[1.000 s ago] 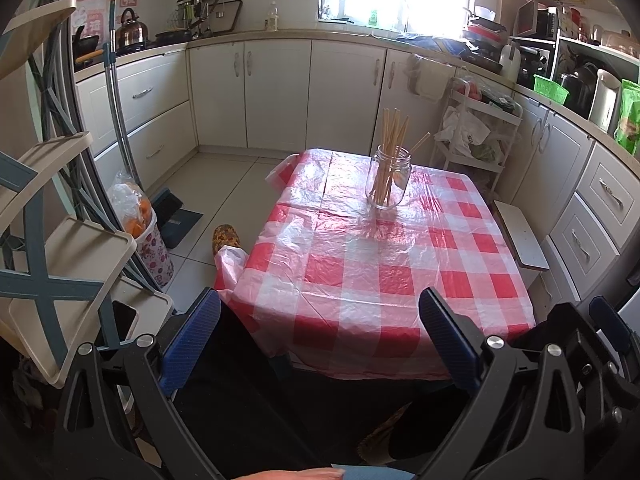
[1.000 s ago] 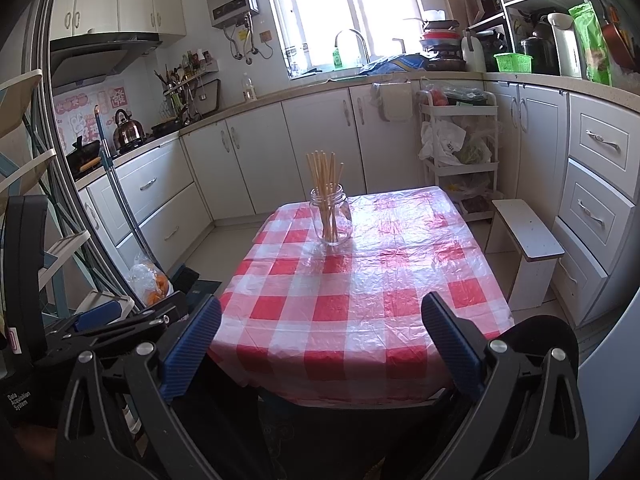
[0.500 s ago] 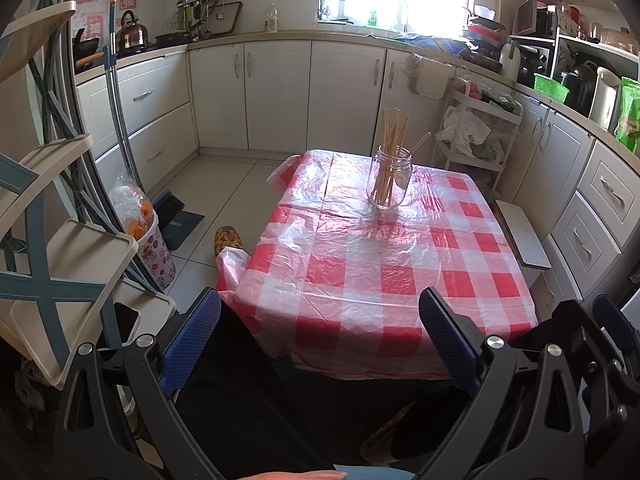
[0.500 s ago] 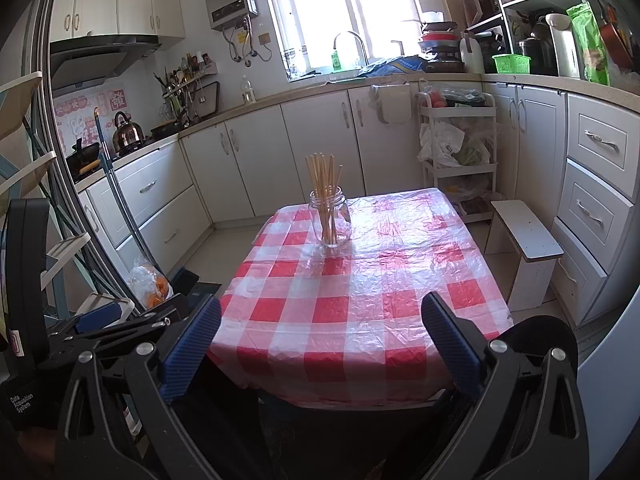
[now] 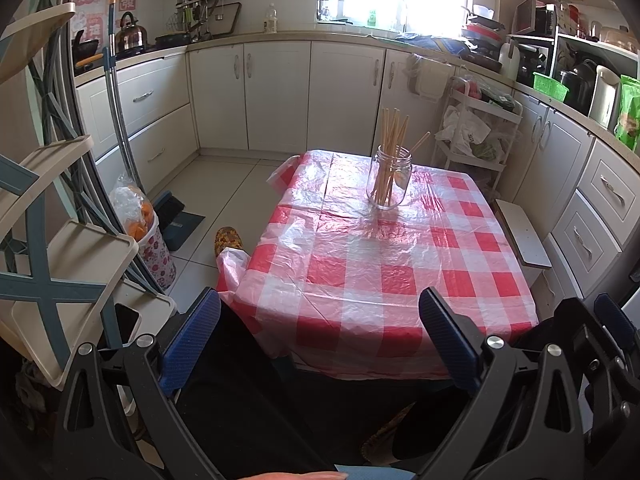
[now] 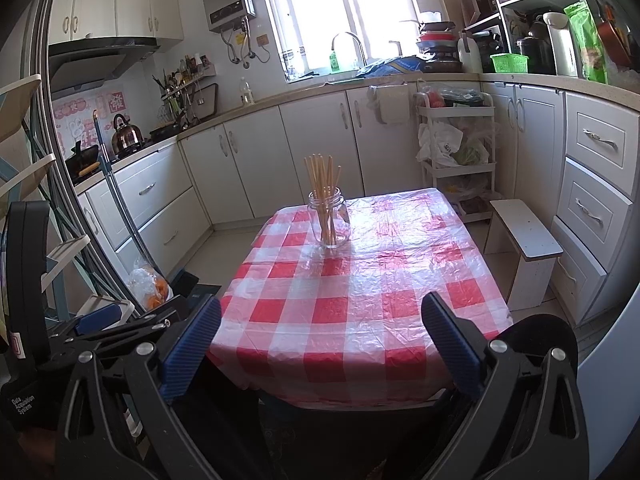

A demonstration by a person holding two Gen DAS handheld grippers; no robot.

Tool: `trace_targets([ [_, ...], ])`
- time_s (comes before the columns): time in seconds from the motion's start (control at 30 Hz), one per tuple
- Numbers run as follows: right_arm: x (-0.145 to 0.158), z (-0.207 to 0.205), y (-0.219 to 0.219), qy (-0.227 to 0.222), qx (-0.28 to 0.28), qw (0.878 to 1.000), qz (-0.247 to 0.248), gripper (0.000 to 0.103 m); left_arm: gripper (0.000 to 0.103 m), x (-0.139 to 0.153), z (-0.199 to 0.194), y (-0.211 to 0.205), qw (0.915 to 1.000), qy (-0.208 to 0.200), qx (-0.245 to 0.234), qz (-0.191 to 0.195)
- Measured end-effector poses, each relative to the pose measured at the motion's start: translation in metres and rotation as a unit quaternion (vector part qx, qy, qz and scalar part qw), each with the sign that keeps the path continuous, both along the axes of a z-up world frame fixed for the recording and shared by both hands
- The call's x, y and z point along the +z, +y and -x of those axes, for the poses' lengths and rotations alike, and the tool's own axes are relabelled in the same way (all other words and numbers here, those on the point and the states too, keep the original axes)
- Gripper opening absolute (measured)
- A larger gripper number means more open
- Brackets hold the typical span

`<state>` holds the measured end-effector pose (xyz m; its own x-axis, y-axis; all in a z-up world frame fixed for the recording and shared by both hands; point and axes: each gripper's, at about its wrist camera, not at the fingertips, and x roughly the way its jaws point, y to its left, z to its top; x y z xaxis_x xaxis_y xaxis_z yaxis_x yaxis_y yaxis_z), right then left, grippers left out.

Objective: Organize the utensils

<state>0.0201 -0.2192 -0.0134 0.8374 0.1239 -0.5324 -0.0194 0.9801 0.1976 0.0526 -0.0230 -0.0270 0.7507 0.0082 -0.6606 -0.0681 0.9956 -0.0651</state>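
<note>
Chopsticks of pale wood (image 5: 390,152) stood bundled in a clear glass jar (image 5: 389,183) at twelve o'clock on the red-and-white checked plastic tablecloth (image 5: 360,268) in the left wrist view, one stick leaning out toward two o'clock. The left gripper (image 5: 320,344) hung at six o'clock, short of the table's near edge, its blue-padded fingers (image 5: 191,342) spread wide and holding nothing. Compared with a second earlier, this view had hardly changed; the jar sat a touch farther right and the cloth edge very slightly lower. A white step stool (image 5: 522,236) stood beside the table at three o'clock.

From the right wrist view, the same glass jar (image 6: 329,220) sat at eleven o'clock on the checked cloth (image 6: 360,312), chopsticks (image 6: 323,184) upright in it. The right gripper (image 6: 320,344) was likewise spread apart and empty, low at six o'clock, with the left gripper's black frame (image 6: 100,328) at nine o'clock. Nothing on the table had shifted since the earlier frames.
</note>
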Motion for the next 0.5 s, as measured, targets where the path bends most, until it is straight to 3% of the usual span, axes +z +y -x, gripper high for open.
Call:
trace_targets([
  [0.4,-0.0009,0.0002,-0.0004,0.001,-0.002,1.000,-0.003,0.096,0.096,0.0010,-0.0009,0.0073,0.9997,-0.007,-0.019,0.010],
  [0.5,0.0000,-0.0003,-0.0025,0.001,-0.007,1.000,-0.003,0.096,0.095,0.0005,0.0005,0.0057,0.9995,-0.016,-0.027,-0.005],
])
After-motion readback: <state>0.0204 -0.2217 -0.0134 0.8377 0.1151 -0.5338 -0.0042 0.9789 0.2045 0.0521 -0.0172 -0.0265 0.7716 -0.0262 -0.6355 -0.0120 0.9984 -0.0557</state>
